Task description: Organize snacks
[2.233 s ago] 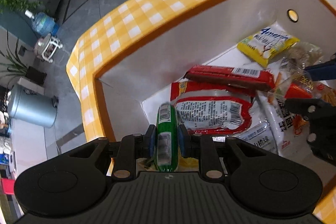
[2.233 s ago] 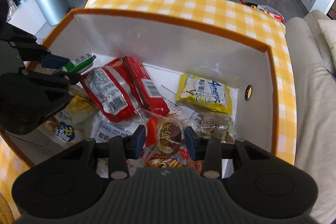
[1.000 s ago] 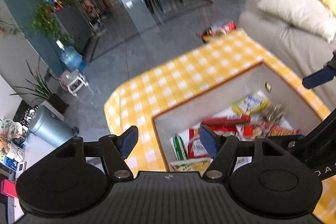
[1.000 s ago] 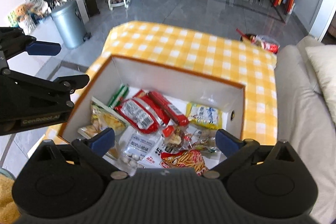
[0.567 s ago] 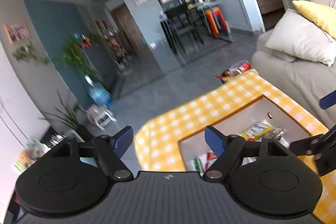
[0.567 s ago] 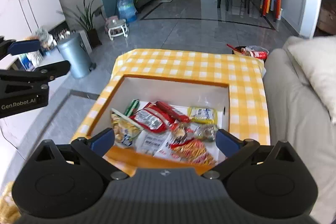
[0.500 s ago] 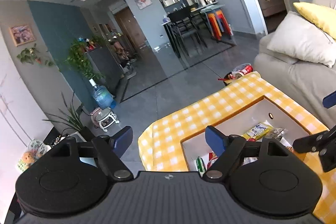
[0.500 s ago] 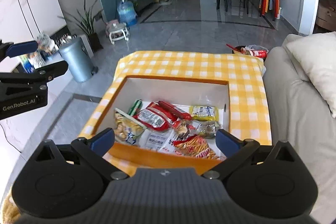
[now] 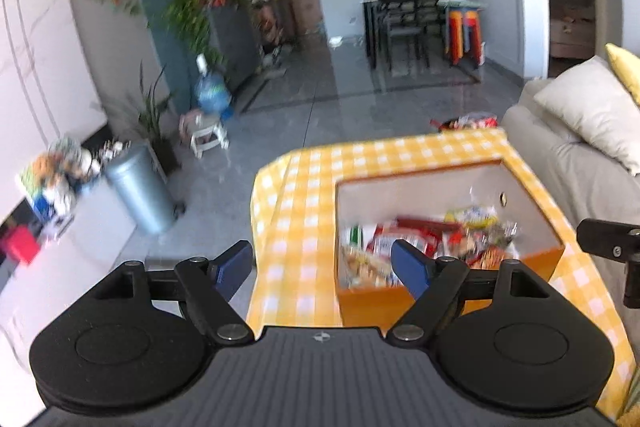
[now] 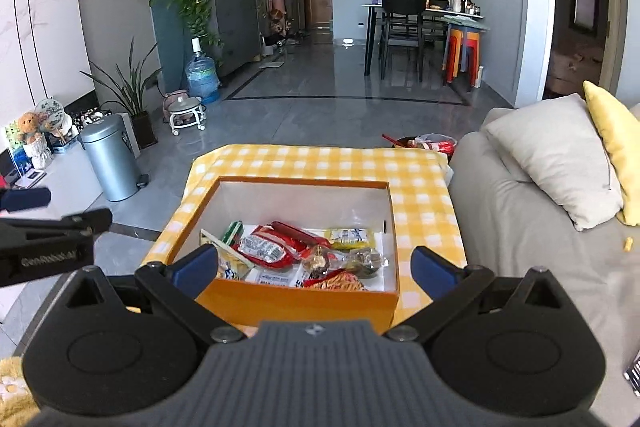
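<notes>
Both grippers, left (image 9: pixel 322 265) and right (image 10: pixel 314 265), hovering with jaws wide apart, nothing between; the left's just been opening. Snacks (image 10: pixel 298 255) heaped inside orange box (image 10: pixel 296 301) on checkered bench (image 10: pixel 320 163), beside grey sofa (image 10: pixel 532 227).

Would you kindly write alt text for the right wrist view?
An orange box full of snack packets sits on a yellow checked tablecloth, seen past the open, empty right gripper. The left gripper shows at the left edge; a grey sofa stands right.
</notes>
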A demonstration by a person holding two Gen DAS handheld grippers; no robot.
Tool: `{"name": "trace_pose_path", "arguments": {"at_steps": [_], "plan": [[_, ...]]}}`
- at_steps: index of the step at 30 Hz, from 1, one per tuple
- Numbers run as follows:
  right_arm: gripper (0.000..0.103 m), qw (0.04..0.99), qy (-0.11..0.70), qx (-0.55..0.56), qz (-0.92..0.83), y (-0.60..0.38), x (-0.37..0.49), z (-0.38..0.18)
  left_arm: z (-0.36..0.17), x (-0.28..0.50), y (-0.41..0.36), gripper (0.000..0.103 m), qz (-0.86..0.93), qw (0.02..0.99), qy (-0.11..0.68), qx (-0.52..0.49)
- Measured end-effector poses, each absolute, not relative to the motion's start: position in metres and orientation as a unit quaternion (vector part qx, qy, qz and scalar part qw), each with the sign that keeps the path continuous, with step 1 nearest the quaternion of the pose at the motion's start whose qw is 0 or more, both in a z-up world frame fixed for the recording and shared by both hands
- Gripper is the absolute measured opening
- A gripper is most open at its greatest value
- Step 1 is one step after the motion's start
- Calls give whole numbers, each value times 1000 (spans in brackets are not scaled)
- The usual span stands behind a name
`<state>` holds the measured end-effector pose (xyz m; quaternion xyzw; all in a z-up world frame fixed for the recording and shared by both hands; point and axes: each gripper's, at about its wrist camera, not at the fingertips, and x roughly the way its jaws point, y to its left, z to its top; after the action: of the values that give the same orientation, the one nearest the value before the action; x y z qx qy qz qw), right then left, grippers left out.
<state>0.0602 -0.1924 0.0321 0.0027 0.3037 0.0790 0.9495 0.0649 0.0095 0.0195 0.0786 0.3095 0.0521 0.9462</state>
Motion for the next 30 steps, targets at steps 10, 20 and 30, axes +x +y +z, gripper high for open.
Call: {"name": "trace_pose_path", "arguments": {"at_steps": [10, 20, 30], "plan": [[99, 939, 333, 0, 90, -176, 57, 15, 13, 56, 18, 92, 69, 931, 354, 52], [99, 941, 330, -3, 76, -180, 54, 16, 14, 60, 5, 92, 56, 934, 349, 47], [99, 940, 332, 1, 72, -184, 52, 14, 12, 59, 1, 92, 53, 932, 356, 47]]}}
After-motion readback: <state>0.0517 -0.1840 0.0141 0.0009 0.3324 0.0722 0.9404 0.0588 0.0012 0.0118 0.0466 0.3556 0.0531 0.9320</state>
